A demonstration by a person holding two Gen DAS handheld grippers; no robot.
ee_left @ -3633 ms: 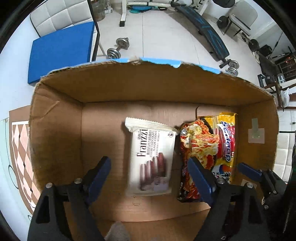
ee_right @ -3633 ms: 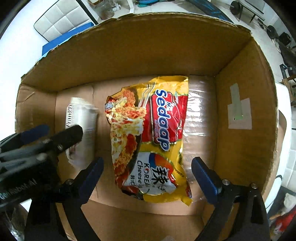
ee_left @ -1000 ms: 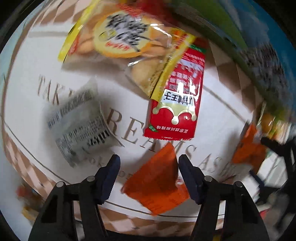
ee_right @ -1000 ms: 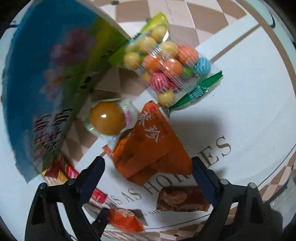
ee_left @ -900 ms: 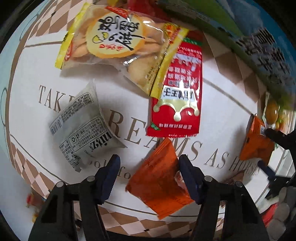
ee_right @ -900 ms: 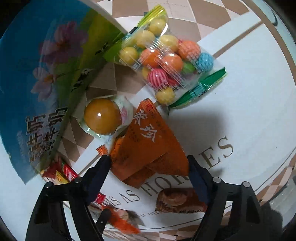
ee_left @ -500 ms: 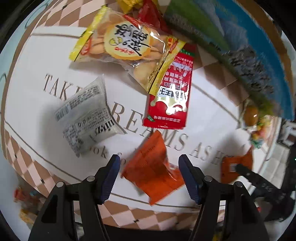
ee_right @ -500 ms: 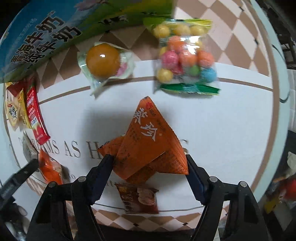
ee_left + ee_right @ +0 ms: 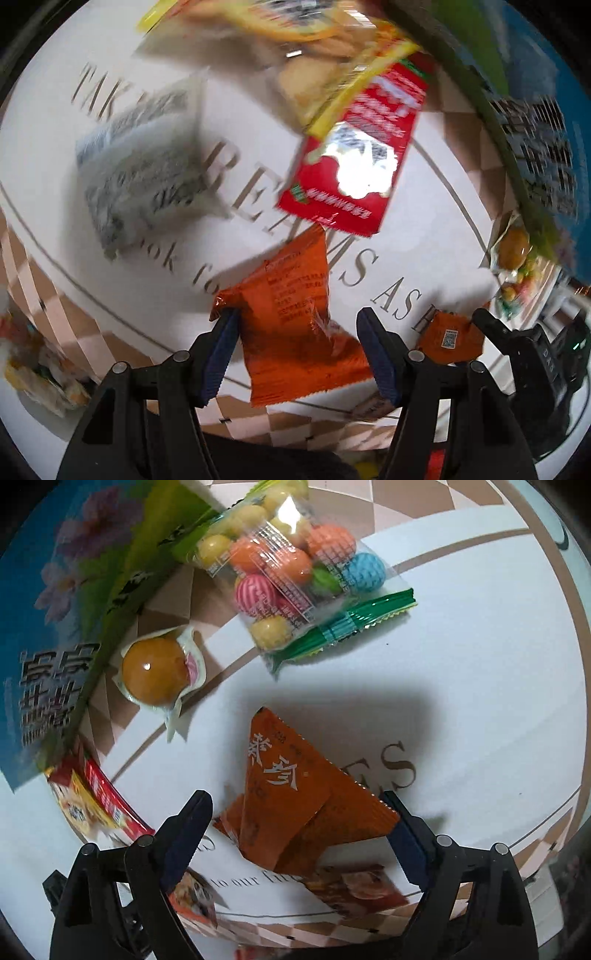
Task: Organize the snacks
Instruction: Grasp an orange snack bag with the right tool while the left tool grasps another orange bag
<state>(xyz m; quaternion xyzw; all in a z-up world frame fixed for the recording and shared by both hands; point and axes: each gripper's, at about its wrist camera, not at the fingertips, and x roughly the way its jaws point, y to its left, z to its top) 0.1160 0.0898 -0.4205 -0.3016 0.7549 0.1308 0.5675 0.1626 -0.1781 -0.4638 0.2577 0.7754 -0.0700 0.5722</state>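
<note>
Snacks lie scattered on the white mat with printed letters, and you have both tools down among them. Starting at the left: your left gripper has its tongs apart around the flat orange packet. The left blue pad touches the packet's corner, while the right pad is still a little away, so I judge you are about to close on it. Beyond this packet lie a grey pouch and a red sachet, both blurred.

To the right of the flat orange packet, your right gripper also stands with its tongs apart, around the orange triangle packet. The packet fills the gap, but I cannot tell if it is pinched.

Beyond the triangle packet lie a wrapped yellow ball and a clear bag of coloured balls. No box is in view now, so both packets are still on the mat.
</note>
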